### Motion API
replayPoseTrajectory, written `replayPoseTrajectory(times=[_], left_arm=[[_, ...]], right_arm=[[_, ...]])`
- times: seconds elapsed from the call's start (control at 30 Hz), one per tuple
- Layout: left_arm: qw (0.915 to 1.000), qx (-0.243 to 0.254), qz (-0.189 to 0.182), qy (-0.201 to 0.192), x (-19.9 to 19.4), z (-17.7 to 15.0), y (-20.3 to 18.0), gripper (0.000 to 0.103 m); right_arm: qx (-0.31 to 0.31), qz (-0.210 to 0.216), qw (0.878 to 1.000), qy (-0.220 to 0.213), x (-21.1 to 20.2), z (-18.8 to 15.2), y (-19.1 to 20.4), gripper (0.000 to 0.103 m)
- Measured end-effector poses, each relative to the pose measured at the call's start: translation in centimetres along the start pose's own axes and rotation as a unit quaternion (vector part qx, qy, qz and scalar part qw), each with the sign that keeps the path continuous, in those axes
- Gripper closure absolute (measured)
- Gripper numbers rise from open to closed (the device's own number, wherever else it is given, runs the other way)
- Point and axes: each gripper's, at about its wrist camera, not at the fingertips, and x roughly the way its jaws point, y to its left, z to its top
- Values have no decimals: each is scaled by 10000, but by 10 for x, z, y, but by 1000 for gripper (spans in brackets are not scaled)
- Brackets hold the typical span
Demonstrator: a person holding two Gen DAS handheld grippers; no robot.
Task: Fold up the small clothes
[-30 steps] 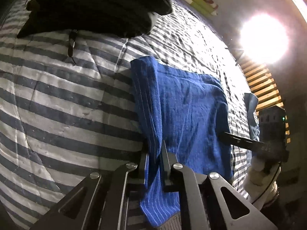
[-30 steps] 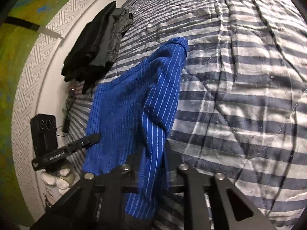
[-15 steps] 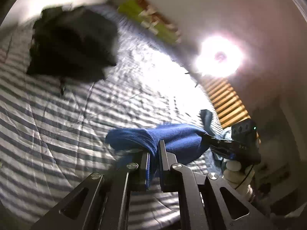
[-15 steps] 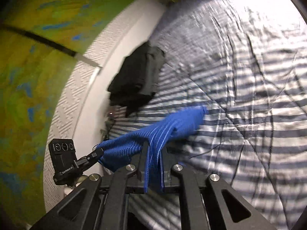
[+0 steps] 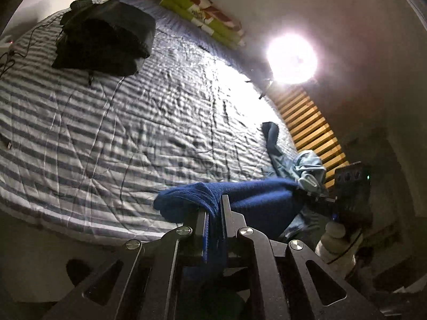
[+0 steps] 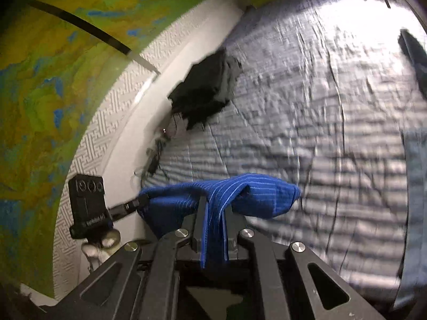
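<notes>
The blue cloth [image 5: 256, 194] is pinched by the left gripper [image 5: 213, 213] and right gripper [image 6: 214, 213], above the striped bed [image 5: 133, 122]. White writing on the left gripper's body is perhaps too blurred to read.

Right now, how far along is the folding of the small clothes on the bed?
Done: a dark folded stack sits at the far corner of the striped bedspread. In hand: the blue striped garment is pinched shut in both the left tool and the right tool, held above the bed, not folded. Left: a crumpled light blue garment near the bed's edge waits unfolded.
</notes>
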Motion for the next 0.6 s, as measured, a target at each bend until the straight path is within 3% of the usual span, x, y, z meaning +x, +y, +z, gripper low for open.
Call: replayPoseTrajectory(times=[0.13, 0.33, 0.6], left_arm=[[9994, -225, 188, 176, 33, 14, 14, 96], [9975, -443, 386, 399, 96, 62, 45, 96], [9947, -674, 544, 557, 149, 100, 79, 95]], right_arm=[[508, 48, 9985, 207, 21, 7, -34, 95], [1141, 46, 9931, 265, 56, 55, -84, 95], [1246, -456, 9899, 502, 103, 97, -115, 95]])
